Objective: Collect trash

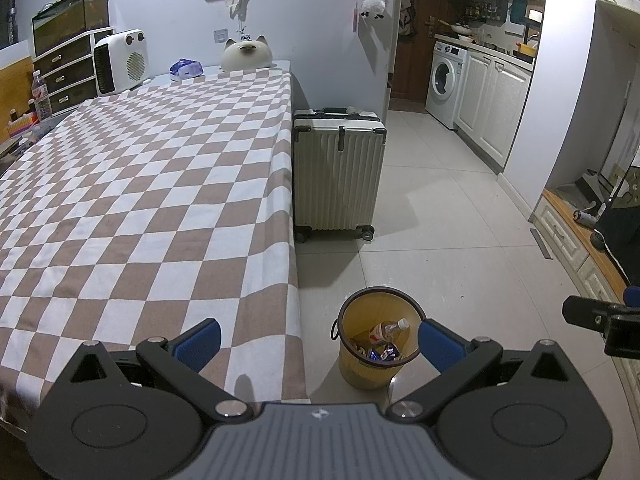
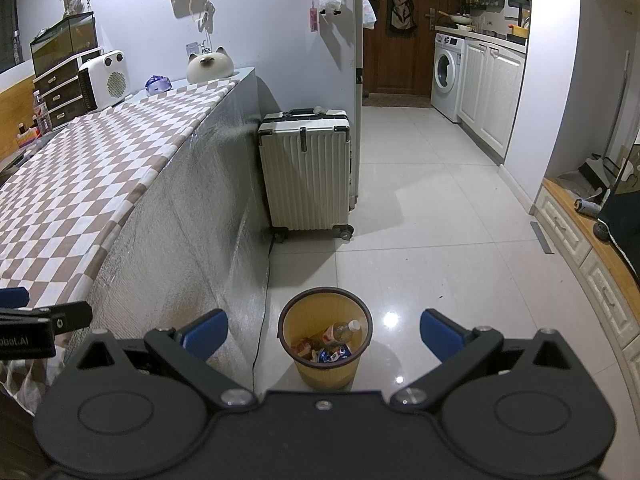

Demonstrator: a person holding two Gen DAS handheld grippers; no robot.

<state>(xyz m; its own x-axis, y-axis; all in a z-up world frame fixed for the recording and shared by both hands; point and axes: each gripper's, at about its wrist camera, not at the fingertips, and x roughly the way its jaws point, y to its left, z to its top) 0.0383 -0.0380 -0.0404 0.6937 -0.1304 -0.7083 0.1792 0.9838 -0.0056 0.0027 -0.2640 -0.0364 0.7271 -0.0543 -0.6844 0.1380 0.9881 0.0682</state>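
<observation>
both wrist views forward, sharing bin [image 1: 378, 340]

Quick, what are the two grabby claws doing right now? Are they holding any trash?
Left gripper: open, holding nothing.
Right gripper: open, holding nothing.
The trash, a bottle included, lies in the bin.

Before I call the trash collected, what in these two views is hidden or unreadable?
- Yellow plastic bin: bottom contents under the clear plastic bottle, both views.
- Crumpled blue wrapper: print too small.
- Floor behind the checkered-cloth table: blocked.
- Near floor: hidden by each open hand-held gripper body.
</observation>
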